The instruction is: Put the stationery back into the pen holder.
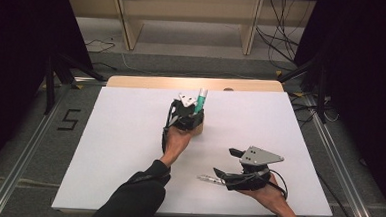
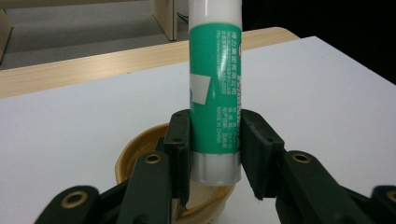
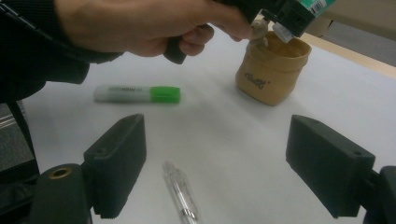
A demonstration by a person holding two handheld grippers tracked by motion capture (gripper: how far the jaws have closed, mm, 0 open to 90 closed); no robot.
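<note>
2 fingers (image 2: 180, 140) grip glue stick (image 2: 215, 84) (upright) over pouch (image 2: 140, 154).

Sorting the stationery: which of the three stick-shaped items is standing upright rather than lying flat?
The green-and-white glue stick, held upright in the left claw over the tan pot. The green-capped highlighter and clear pen lie flat on the table.
</note>
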